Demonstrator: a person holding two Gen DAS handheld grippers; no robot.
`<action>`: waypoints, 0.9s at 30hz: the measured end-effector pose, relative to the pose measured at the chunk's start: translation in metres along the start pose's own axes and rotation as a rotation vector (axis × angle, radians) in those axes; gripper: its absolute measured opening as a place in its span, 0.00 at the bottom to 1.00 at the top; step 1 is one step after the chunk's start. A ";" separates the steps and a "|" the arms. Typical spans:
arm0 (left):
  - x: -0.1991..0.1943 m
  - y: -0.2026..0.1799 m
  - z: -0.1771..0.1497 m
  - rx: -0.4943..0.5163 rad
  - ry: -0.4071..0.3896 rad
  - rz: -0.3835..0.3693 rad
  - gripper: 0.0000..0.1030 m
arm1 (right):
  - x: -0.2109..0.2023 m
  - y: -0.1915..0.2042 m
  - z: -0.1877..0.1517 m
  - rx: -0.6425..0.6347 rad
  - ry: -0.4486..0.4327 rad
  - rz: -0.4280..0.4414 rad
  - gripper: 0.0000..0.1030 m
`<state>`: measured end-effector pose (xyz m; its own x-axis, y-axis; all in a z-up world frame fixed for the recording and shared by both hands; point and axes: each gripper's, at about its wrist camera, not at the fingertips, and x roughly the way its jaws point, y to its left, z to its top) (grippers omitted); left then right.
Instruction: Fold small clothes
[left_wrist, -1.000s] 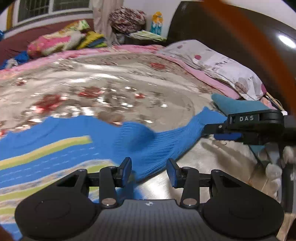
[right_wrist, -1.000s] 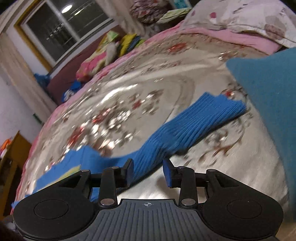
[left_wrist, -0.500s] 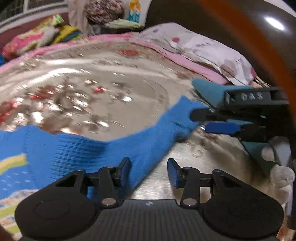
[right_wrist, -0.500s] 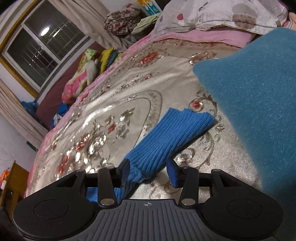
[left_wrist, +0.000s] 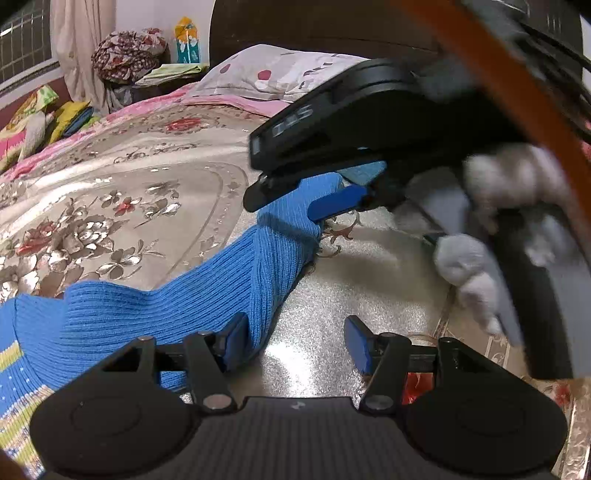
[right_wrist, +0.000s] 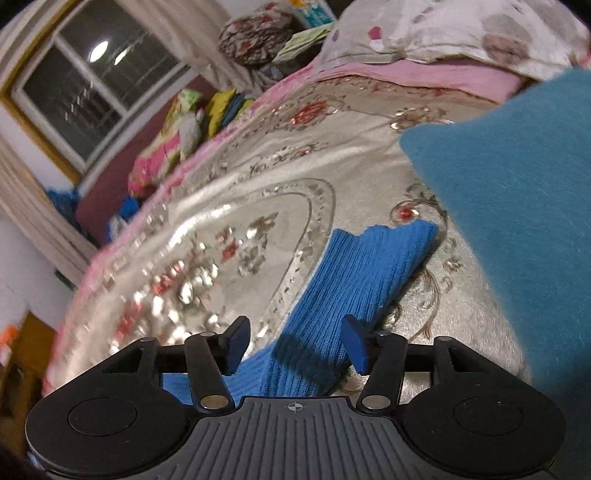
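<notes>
A small blue knit sweater with yellow and white stripes lies on the bed; its ribbed sleeve (left_wrist: 229, 280) stretches toward the right. My left gripper (left_wrist: 295, 339) is open, low over the bedspread, with its left finger at the sleeve's near edge. My right gripper (right_wrist: 295, 343) is open with the sleeve (right_wrist: 354, 280) lying between its jaws, a little back from the cuff. In the left wrist view the right gripper (left_wrist: 317, 201) hovers over the cuff, jaws apart.
The bed has a shiny floral bedspread (left_wrist: 129, 173). A teal cloth (right_wrist: 517, 221) lies just right of the cuff. A floral pillow (left_wrist: 280, 74) sits at the dark headboard. Piled bedding (right_wrist: 177, 147) lies along the far side under a window (right_wrist: 92, 81).
Both grippers moved right along the sleeve toward its cuff. The right gripper came down over the sleeve, which now lies between its open jaws. The sleeve has straightened.
</notes>
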<state>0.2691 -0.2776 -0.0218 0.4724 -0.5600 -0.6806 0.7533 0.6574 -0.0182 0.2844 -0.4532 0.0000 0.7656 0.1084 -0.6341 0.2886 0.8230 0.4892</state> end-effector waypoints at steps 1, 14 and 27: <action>-0.001 -0.001 -0.001 0.008 -0.002 0.004 0.58 | 0.003 0.003 0.001 -0.021 -0.003 -0.024 0.54; -0.012 -0.012 -0.014 0.058 -0.029 -0.016 0.58 | -0.003 0.014 0.009 -0.229 -0.062 -0.241 0.49; -0.016 -0.014 -0.015 0.052 -0.043 -0.004 0.59 | 0.020 0.024 -0.007 -0.287 0.035 -0.228 0.30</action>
<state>0.2441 -0.2705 -0.0219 0.4874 -0.5845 -0.6487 0.7777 0.6284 0.0180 0.3025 -0.4272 -0.0045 0.6788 -0.0811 -0.7298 0.2728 0.9506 0.1480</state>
